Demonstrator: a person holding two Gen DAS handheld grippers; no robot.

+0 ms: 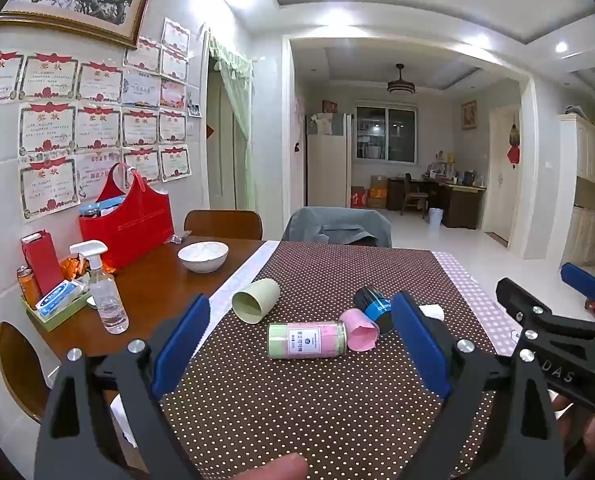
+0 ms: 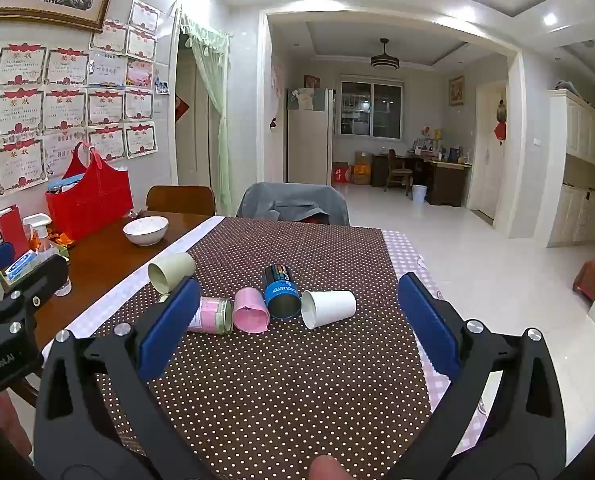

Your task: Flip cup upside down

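Several cups lie on their sides on the dotted brown cloth (image 1: 297,400). A pale green cup (image 1: 256,300) (image 2: 171,271) lies at the left. A pink cup (image 1: 359,329) (image 2: 251,310), a blue-black cup (image 1: 373,305) (image 2: 282,291) and a white cup (image 2: 327,308) lie in a row. A glass jar with a pink and green label (image 1: 306,340) (image 2: 211,315) lies beside the pink cup. My left gripper (image 1: 301,340) is open, above the cloth, short of the jar. My right gripper (image 2: 299,320) is open, short of the cups.
A white bowl (image 1: 203,256), a spray bottle (image 1: 103,288), a red bag (image 1: 127,224) and a small tray of boxes (image 1: 55,304) stand on the wooden table at the left. Two chairs (image 1: 337,226) stand at the far edge. The table's right edge drops to the tiled floor.
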